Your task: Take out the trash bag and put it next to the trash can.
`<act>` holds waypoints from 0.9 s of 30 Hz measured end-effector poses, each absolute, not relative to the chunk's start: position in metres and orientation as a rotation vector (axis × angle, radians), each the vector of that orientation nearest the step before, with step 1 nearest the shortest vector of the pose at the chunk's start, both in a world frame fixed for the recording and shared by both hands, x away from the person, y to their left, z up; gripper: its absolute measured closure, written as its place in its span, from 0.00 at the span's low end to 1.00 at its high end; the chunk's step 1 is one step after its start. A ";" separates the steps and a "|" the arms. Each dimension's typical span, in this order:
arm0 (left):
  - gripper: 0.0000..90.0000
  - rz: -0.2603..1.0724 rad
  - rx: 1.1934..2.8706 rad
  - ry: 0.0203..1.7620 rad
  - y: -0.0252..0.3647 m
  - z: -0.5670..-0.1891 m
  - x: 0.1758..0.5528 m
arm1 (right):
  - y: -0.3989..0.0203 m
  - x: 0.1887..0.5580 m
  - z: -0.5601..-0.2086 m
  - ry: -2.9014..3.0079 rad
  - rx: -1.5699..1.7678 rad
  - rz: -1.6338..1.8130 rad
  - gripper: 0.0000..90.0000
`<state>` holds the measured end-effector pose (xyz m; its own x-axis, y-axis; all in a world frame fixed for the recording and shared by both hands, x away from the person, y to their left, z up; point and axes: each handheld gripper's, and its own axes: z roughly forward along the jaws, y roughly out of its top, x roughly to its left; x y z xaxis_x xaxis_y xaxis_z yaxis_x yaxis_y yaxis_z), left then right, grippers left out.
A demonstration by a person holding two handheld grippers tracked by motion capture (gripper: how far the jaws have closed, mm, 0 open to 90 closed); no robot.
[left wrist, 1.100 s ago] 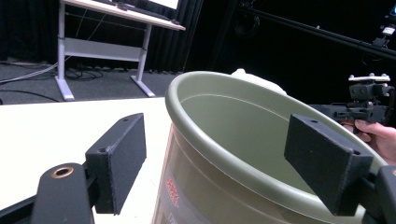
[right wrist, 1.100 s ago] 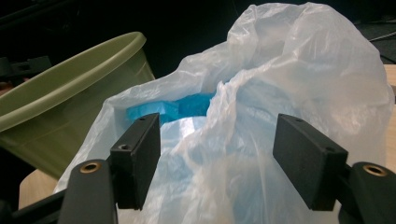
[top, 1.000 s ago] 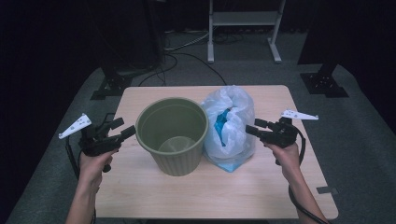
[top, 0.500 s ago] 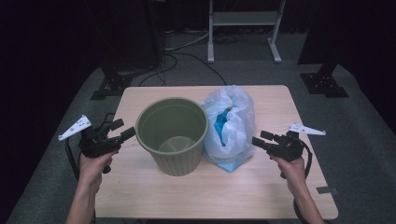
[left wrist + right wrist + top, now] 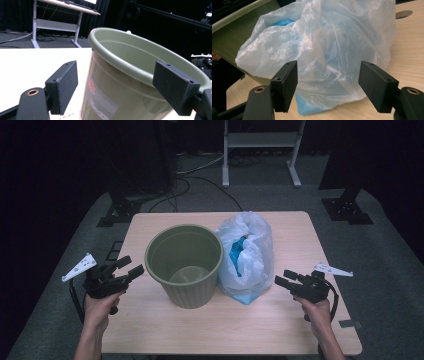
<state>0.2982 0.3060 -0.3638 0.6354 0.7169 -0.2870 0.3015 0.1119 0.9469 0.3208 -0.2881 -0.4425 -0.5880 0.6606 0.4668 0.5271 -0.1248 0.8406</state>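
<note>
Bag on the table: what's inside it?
Through the thin bag something blue shows; what it is can't be told, as the crumpled plastic hides the rest.

Upper centre of the high view, a white desk frame (image 5: pixel 261 147) stands on grey carpet (image 5: pixel 390 245), cables (image 5: pixel 197 175) snaking across the floor beside it. Black stand feet (image 5: pixel 120 212) sit left, another base (image 5: pixel 347 210) right, dark curtains behind.

This looked like a lab or recording studio: black curtains (image 5: pixel 60 165) hung all round, cables (image 5: pixel 200 175) trailed across grey carpet (image 5: pixel 390 255), black stand feet (image 5: pixel 347 210) flanked a plain wooden table (image 5: pixel 150 330), and a white desk frame (image 5: pixel 260 145) stood behind.
</note>
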 end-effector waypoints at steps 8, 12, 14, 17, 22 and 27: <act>0.21 0.371 1.467 0.903 0.304 -0.380 0.289 | -0.295 0.307 -0.453 1.979 1.384 1.809 0.34; 0.21 0.384 1.481 0.911 0.303 -0.389 0.282 | -0.298 0.302 -0.459 1.949 1.403 1.819 0.34; 0.21 0.377 1.477 0.908 0.303 -0.393 0.280 | -0.299 0.299 -0.463 1.945 1.411 1.818 0.34; 0.21 0.378 1.444 0.900 0.300 -0.403 0.276 | -0.301 0.293 -0.471 1.917 1.439 1.834 0.34; 0.20 0.366 1.434 0.914 0.294 -0.420 0.274 | -0.303 0.284 -0.477 1.876 1.447 1.838 0.33; 0.20 0.377 1.417 0.917 0.296 -0.435 0.271 | -0.307 0.273 -0.481 1.818 1.467 1.871 0.33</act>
